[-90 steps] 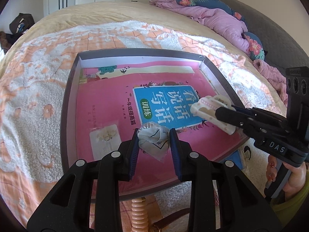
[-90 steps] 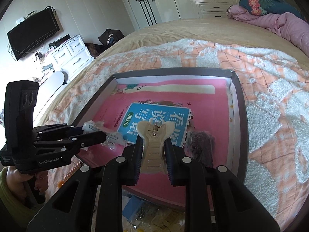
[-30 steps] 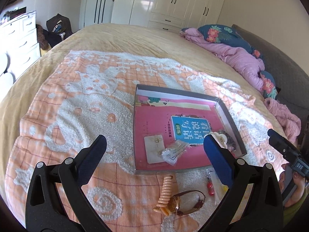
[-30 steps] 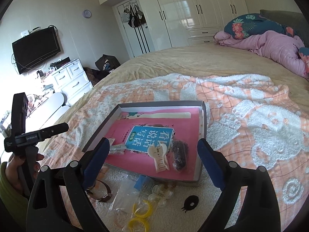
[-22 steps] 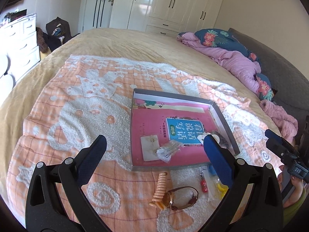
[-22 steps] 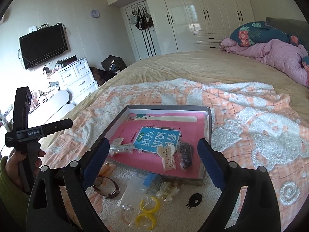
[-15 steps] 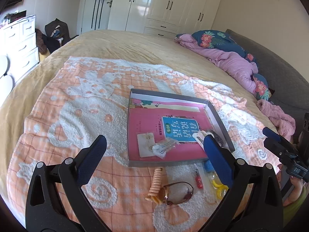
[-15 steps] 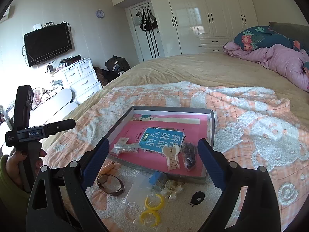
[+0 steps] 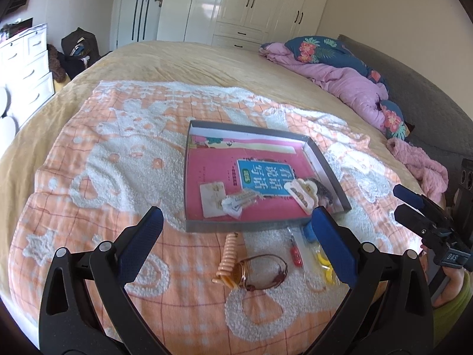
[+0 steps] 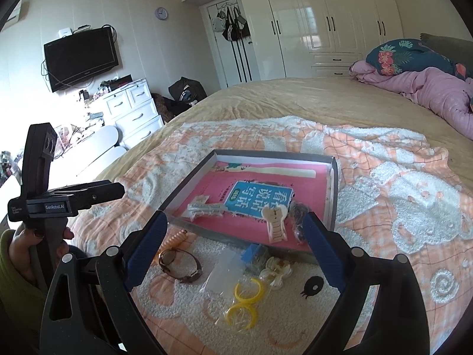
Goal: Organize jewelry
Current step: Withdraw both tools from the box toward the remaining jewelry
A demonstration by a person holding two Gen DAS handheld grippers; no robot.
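Note:
A grey shallow box (image 9: pixel 328 168) (image 10: pixel 189 185) with a pink book lies on the bed. In it are a white earring card (image 9: pixel 211 198), a clear jewelry bag (image 9: pixel 239 201) (image 10: pixel 205 209), a cream hair claw (image 9: pixel 300 192) (image 10: pixel 275 222) and a dark bag (image 10: pixel 298 216). In front of the box lie a peach coil tie (image 9: pixel 226 259), a bracelet watch (image 9: pixel 260 270) (image 10: pixel 179 261), yellow rings (image 10: pixel 244 300), a clear claw clip (image 10: pixel 276 269) and a blue item (image 10: pixel 251 253). My left gripper (image 9: pixel 236 238) is open and empty, held back above the bed. My right gripper (image 10: pixel 236 244) is open and empty too.
An orange-and-white blanket (image 9: pixel 118 159) covers the bed. A purple quilt and floral pillows (image 9: pixel 348 71) lie at the far right. A white dresser (image 10: pixel 133 109), a wall TV (image 10: pixel 81 57) and wardrobes (image 10: pixel 310 23) stand beyond the bed.
Both grippers let go of the bag and the hair claw in the box, opened wide and drew back and up from the box.

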